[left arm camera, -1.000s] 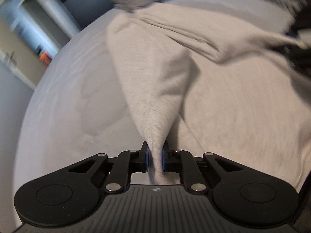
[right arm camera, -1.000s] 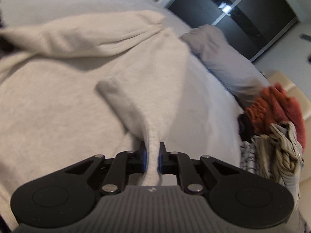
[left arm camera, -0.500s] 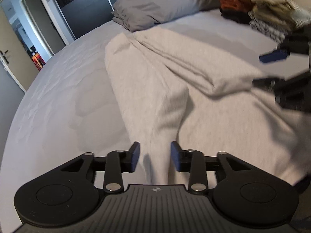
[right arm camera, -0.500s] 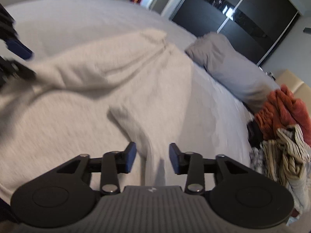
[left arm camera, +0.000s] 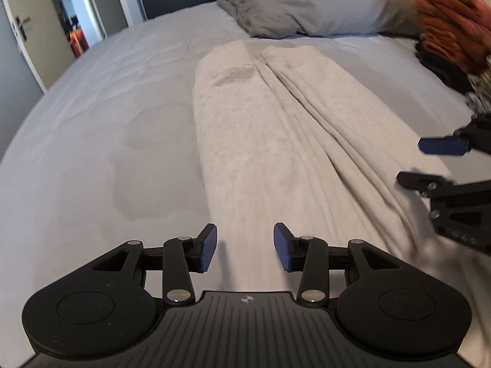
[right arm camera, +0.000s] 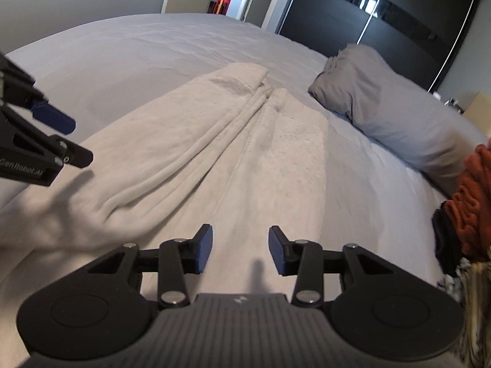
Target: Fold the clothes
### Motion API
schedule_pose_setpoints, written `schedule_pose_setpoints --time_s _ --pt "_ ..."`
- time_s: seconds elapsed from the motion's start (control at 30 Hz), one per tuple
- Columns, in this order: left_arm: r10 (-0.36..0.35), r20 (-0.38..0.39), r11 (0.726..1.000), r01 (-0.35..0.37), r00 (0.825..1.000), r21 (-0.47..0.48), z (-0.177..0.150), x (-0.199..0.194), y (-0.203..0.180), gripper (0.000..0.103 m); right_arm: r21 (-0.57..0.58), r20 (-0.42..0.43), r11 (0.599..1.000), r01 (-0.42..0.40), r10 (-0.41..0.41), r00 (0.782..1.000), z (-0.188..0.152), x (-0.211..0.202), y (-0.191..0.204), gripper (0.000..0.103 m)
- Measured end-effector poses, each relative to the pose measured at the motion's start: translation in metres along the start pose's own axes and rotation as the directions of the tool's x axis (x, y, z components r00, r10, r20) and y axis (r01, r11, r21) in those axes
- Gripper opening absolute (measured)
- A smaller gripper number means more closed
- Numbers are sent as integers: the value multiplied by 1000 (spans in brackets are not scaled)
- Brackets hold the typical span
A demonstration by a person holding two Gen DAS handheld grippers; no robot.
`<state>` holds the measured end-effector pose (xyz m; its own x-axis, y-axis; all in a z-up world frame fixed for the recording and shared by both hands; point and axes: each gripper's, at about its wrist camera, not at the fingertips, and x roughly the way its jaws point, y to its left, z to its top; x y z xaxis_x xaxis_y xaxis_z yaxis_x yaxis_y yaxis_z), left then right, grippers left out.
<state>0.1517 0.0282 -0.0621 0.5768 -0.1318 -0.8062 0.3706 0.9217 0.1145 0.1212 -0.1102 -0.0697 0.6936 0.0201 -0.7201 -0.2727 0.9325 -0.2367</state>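
Observation:
A cream fleece garment [left arm camera: 270,141] lies lengthwise on the grey bed [left arm camera: 122,116], both long sides folded in toward a central seam. My left gripper [left arm camera: 245,247] hovers open above its near left edge, nothing between the fingers. The right wrist view shows the same garment [right arm camera: 245,153], and my right gripper [right arm camera: 240,250] is open over its near right part, holding nothing. Each gripper appears in the other's view: the right gripper [left arm camera: 442,159] at the right edge, the left gripper [right arm camera: 52,135] at the left edge.
A grey pillow [left arm camera: 322,3] lies at the head of the bed beyond the garment. A pile of clothes, rust-orange on top [right arm camera: 472,196] with dark and striped items below, sits at the bed's right side. A doorway [left arm camera: 76,15] and dark wardrobe doors [right arm camera: 383,9] stand behind.
Both grippers were shut on garment folds a second ago; they opened, let the cloth drop flat onto the bed, and have drawn back and up.

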Motion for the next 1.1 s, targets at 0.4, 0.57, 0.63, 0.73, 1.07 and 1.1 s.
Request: schedule_pose_setpoints --time_s 0.4,0.57,0.63,0.73,1.07,1.1 --pt "-55 27 994 57 998 -90 60 76 26 40 207 4 976 -64 65 998 95 121 -59 44" --pt "-77 49 990 82 996 -118 66 90 34 47 270 -5 961 -57 60 998 127 167 -69 44" --pt "-80 57 989 87 995 -122 66 93 35 50 284 -21 958 -48 57 998 135 181 -70 44" --pt "-84 65 987 92 994 -133 65 95 37 52 281 -32 959 -30 40 999 143 197 -68 45" --pt "-69 66 987 78 995 -141 68 96 32 54 157 -75 981 115 -104 992 142 205 -69 13" --pt "-68 68 987 78 995 -143 67 96 32 54 162 -74 980 114 -103 992 142 206 -71 12"
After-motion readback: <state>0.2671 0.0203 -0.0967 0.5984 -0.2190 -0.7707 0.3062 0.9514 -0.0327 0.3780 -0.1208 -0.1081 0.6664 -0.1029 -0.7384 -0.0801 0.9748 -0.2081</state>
